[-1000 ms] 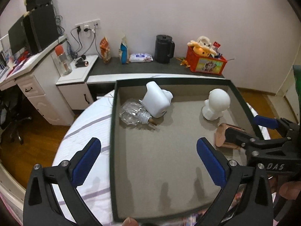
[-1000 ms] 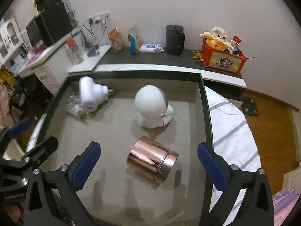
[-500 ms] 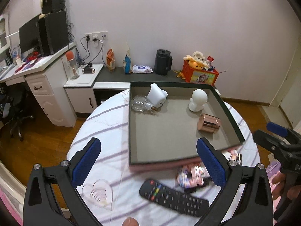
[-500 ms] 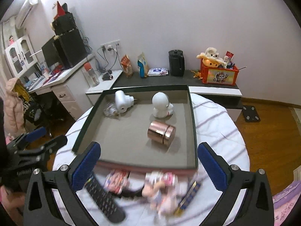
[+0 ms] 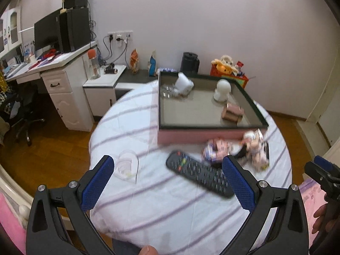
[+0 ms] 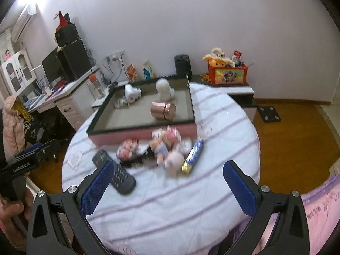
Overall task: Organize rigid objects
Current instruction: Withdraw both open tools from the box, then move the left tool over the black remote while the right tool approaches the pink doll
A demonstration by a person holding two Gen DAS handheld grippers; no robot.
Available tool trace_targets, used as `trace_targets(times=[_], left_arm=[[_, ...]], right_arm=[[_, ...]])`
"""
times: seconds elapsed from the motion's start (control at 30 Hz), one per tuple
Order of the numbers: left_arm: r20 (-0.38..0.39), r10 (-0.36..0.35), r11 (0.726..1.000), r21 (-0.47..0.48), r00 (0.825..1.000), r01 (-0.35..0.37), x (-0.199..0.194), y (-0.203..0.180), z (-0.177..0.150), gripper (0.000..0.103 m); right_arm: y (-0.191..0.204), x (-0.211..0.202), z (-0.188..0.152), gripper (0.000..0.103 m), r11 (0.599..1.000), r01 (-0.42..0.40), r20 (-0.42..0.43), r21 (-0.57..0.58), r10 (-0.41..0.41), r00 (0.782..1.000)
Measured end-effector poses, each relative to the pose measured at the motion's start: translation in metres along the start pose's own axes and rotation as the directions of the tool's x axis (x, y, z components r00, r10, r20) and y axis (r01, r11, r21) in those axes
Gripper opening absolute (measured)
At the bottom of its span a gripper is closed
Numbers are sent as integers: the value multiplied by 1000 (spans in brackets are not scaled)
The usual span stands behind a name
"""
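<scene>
A shallow tray (image 5: pixel 163 110) (image 6: pixel 99 114) with pink walls sits on the far half of a round striped table (image 5: pixel 170 201). In it lie a copper tin (image 5: pixel 231 111) (image 6: pixel 163 111), a white round-headed figure (image 5: pixel 222 89) (image 6: pixel 163 88), a white device (image 5: pixel 183 83) (image 6: pixel 131 92) and a clear glass piece (image 5: pixel 167 90). In front of the tray lie a black remote (image 5: pixel 197 174) (image 6: pixel 115 173), small pink toys (image 5: pixel 233 148) (image 6: pixel 167 148), a wrapped bar (image 6: pixel 193 156) and a clear heart-shaped dish (image 5: pixel 127 165). My left gripper (image 5: pixel 167 184) and my right gripper (image 6: pixel 167 188) are both open and empty, above the near table edge.
A white desk (image 5: pixel 57 80) with monitor and an office chair (image 5: pixel 21 116) stand to the left. A low bench along the wall carries a black kettle (image 5: pixel 190 63), snack bags and a red toy box (image 6: pixel 227 75). Wooden floor surrounds the table.
Both grippers pulled back and up from over the tray to the near table edge. The remote, toys and bar have come into view. Both stay open and empty.
</scene>
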State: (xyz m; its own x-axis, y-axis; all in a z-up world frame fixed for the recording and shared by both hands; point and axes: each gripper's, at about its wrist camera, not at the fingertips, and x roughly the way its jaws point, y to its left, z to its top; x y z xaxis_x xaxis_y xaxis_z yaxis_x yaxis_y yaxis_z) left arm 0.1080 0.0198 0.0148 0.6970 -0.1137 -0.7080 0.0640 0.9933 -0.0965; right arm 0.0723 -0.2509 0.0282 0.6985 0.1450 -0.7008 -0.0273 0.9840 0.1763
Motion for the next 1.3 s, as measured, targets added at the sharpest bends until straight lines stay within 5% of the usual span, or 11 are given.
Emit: trace_targets(times=[0.5, 0.9, 1.13, 1.3], left_arm=[[-72, -25, 1000, -10, 997, 24, 8, -4, -26, 103], [-203, -89, 991, -113, 975, 67, 71, -32, -38, 103], [-271, -38, 978, -209, 962, -21, 116, -47, -41, 103], [-228, 89, 973, -190, 970, -133, 132, -65, -39, 103]], right_arm=[[3, 9, -18, 103, 1000, -1, -44, 1, 1, 999], [-4, 32, -20, 103, 1000, 11, -89, 7, -10, 996], [-20, 44, -21, 103, 999, 19, -114, 33, -15, 993], [-26, 54, -19, 103, 999, 11, -127, 43, -6, 992]])
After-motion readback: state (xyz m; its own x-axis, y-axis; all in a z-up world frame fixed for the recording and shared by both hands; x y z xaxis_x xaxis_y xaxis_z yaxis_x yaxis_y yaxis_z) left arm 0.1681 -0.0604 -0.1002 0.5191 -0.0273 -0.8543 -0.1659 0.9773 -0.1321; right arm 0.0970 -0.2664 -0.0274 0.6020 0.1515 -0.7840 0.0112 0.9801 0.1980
